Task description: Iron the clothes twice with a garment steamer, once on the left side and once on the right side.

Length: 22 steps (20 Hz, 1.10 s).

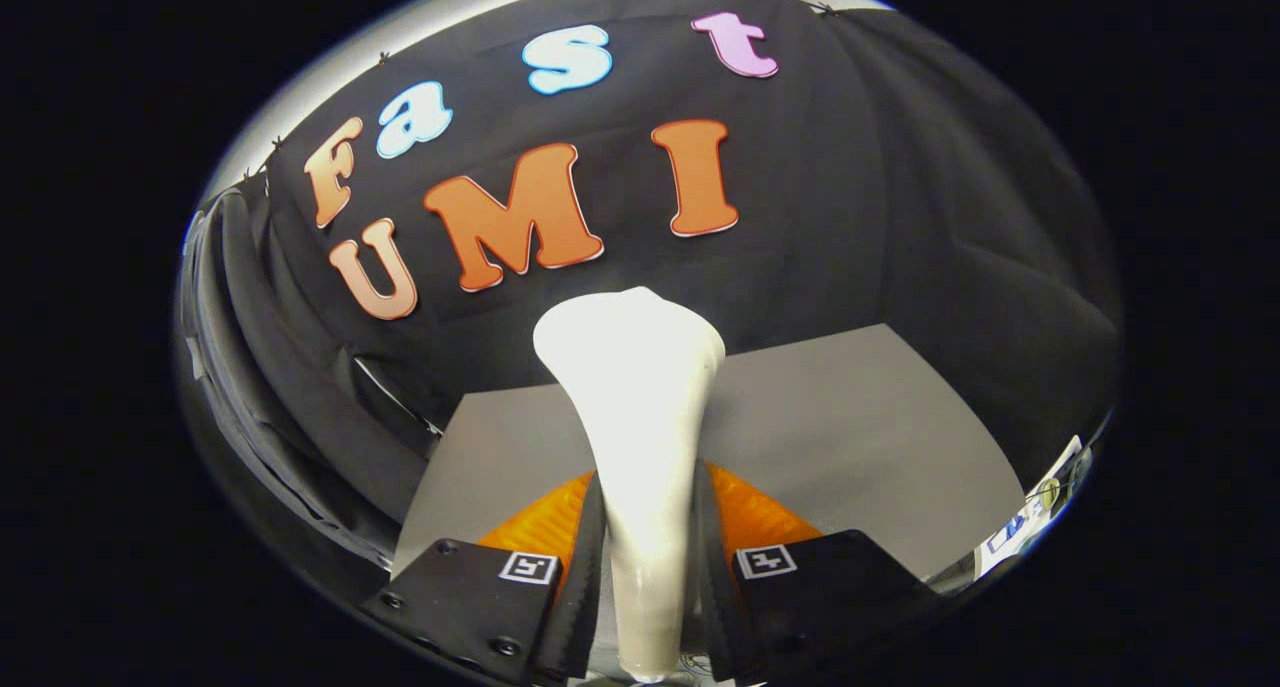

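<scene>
Claw (648,557) holds one white steamer (640,447) by its narrow neck, both fingers pressed against it, one on each side. Each finger carries one square marker on its top face, so two markers show: one on the left finger (528,567) and one on the right finger (766,561). The steamer stands upright between the fingers and widens above them into a broad rounded head (630,339), which rises past the fingertips and covers part of the booth wall behind it.

Just behind the fingers, low on either side of the steamer's neck, sits an orange ribbed part (545,522); what it belongs to cannot be told. Beyond that lies one grey worktop (850,437), flat and bare where it shows, stretching away to the black cloth wall (900,217). The steamer's neck and head hide the middle strip of the worktop. Off to the right, at the worktop's near corner, lies some white paper or packaging with blue print (1030,522), too small to make out. No garment can be made out here.
</scene>
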Tool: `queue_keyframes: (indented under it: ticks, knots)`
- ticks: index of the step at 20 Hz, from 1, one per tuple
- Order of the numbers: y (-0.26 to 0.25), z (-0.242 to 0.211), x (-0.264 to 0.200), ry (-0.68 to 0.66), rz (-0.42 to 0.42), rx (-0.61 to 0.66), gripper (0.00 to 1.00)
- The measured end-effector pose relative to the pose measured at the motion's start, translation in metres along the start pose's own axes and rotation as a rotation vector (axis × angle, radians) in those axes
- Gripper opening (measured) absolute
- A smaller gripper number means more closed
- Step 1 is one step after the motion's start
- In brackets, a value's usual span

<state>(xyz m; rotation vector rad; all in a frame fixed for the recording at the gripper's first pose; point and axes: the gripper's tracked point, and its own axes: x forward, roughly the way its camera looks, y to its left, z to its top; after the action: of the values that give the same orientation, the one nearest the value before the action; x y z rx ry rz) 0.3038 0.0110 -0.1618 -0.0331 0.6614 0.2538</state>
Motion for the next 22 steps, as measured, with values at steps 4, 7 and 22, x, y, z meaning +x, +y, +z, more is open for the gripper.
queue_keyframes:
  ticks: [4,7,22]
  knots:
    - [0.007,0.007,-0.034,-0.084,0.012,0.001,0.51]
    - [0.011,0.008,-0.059,-0.127,0.003,-0.012,0.51]
    - [0.163,0.001,-0.144,-0.264,0.020,-0.007,0.50]
